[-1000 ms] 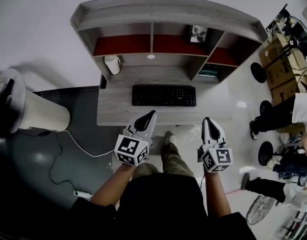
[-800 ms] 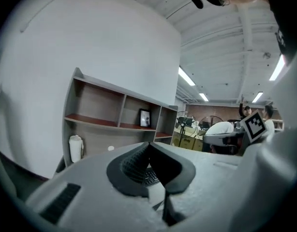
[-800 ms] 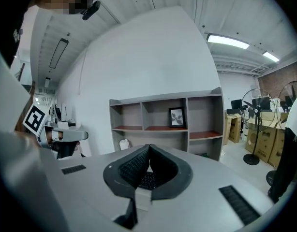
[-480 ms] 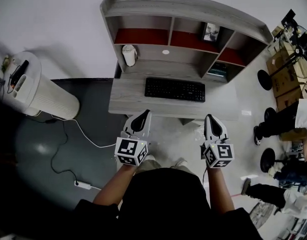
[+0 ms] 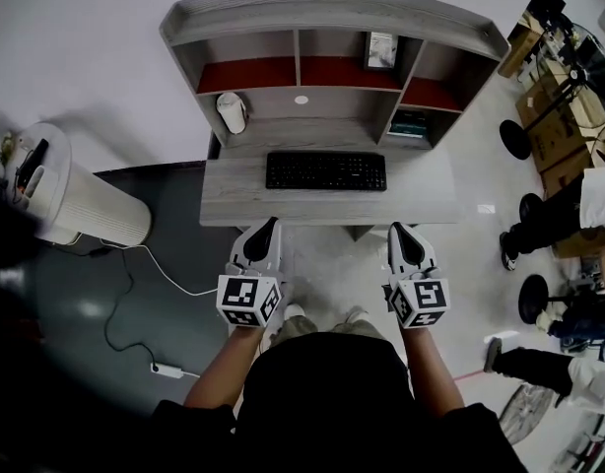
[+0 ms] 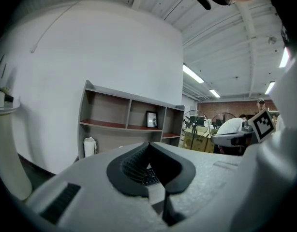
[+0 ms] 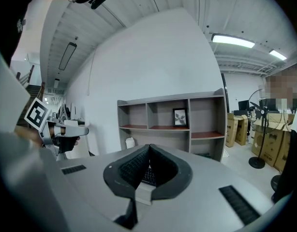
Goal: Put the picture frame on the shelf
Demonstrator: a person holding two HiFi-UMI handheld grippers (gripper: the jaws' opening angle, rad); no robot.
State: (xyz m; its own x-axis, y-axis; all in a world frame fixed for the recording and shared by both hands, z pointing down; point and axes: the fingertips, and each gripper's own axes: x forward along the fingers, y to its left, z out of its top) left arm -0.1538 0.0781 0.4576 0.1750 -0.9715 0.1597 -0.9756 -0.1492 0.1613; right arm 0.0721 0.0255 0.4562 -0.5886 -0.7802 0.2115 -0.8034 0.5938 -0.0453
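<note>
1. Frame (image 5: 380, 50): upright in the upper tier of the shelf (image 5: 332, 8), middle bay, at its right end just beside the divider, standing on the red board.
2. In the way: keyboard (image 5: 325, 170) lies mid-desk (image 5: 234, 203), between the grippers and the shelf.
3. A white jar (image 5: 230, 112) stands at the desk's back left corner, under the left bay. A small white disc (image 5: 301, 99) sits on the back panel behind the keyboard. A teal item (image 5: 411, 123) lies in the lower right bay, too small to tell what it is.
4. Left gripper (image 5: 266, 227): jaws together, nothing between the pads. It is held just off the desk's front edge, near the keyboard's left end, and points at the shelf.
5. Right gripper (image 5: 398, 230): jaws together, empty. It is off the front edge near the keyboard's right end, apart from the left one and roughly parallel to it.
6. Desk top is grey woodgrain and backs onto a white wall. The floor is pale and glossy, with a dark mat (image 5: 76, 313) left of the desk.
7. On the mat stands a white ribbed cylinder (image 5: 81, 210). A white cable (image 5: 155, 274) runs across the mat to a power strip (image 5: 167, 371).
8. Right of the desk: cardboard boxes (image 5: 554, 136), a round black stand base (image 5: 514, 141) and a person's legs (image 5: 539, 233) at the frame edge.
</note>
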